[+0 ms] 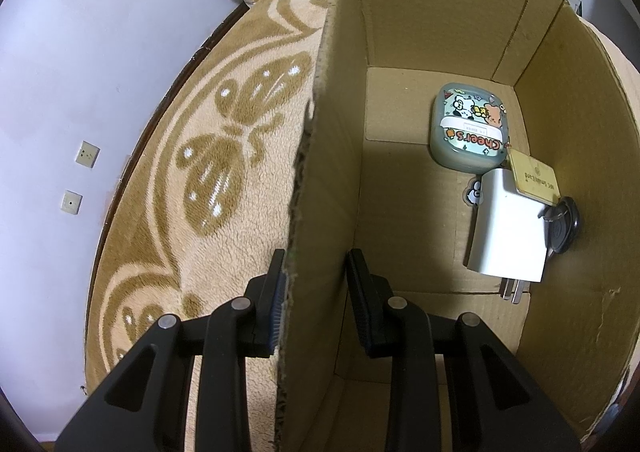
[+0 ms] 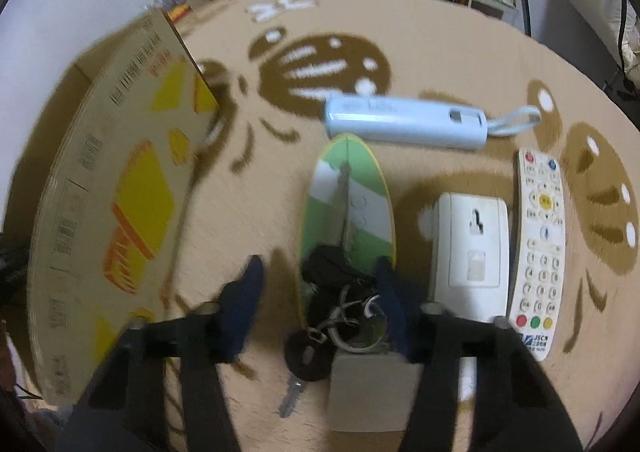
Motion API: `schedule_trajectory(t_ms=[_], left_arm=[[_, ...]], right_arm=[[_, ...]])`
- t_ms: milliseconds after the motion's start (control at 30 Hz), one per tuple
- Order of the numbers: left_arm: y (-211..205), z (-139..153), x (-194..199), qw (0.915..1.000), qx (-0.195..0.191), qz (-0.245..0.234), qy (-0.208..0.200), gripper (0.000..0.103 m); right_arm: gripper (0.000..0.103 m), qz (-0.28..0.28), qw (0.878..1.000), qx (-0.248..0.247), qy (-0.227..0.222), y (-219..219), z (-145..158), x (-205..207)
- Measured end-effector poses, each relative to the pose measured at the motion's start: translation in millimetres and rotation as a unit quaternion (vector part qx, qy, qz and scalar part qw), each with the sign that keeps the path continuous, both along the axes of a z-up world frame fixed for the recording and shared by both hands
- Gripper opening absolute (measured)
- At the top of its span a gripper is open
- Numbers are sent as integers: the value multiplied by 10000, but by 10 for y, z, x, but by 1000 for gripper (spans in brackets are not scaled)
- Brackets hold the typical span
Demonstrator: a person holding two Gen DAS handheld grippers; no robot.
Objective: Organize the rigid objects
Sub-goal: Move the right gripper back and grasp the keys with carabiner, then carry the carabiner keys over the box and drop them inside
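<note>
My left gripper (image 1: 318,280) is shut on the left wall of an open cardboard box (image 1: 320,172), one finger outside and one inside. On the box floor lie a teal cartoon case (image 1: 468,132), a white charger (image 1: 508,228), a yellowish card tag (image 1: 532,178) and a black key (image 1: 564,228). My right gripper (image 2: 320,288) hangs open low over the rug. Between its fingers are the near end of a green-and-white striped oval board (image 2: 348,196) and a key bunch (image 2: 340,304) lying on it. The right finger is at the board's edge; the left one stands clear.
A light blue bar with a loop (image 2: 404,122), a white socket adapter (image 2: 470,244), a white remote (image 2: 540,252) and a grey block (image 2: 372,392) lie on the butterfly-patterned rug (image 2: 248,212). The box's printed side (image 2: 112,192) stands to the left. Shelves line the back.
</note>
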State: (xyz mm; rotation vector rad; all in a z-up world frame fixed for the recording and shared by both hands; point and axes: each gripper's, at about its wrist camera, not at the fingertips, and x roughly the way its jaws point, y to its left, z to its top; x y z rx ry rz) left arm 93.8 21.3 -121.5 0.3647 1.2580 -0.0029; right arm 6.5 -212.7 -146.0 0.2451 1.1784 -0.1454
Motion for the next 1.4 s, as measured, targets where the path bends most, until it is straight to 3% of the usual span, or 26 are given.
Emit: schedule_trajectory(t_ms=[200,333,800,1400], left_arm=[[1,4,2,10000,1,-5,2,29],[-1,4,5,10000,8,-8,0,29],[-15,2,-6,10000,30,-25,-3,29],[-20,6,-7,10000,50,-35,1,29]], right_arm=[[39,102,9994,-177,-277,59,88,-24],[39,-7,9980,-19,-635,23,200,-38],[39,-242,9915,144,-1273,-19,469,52],[39,163,9739,117,-2261,301,1336,323]])
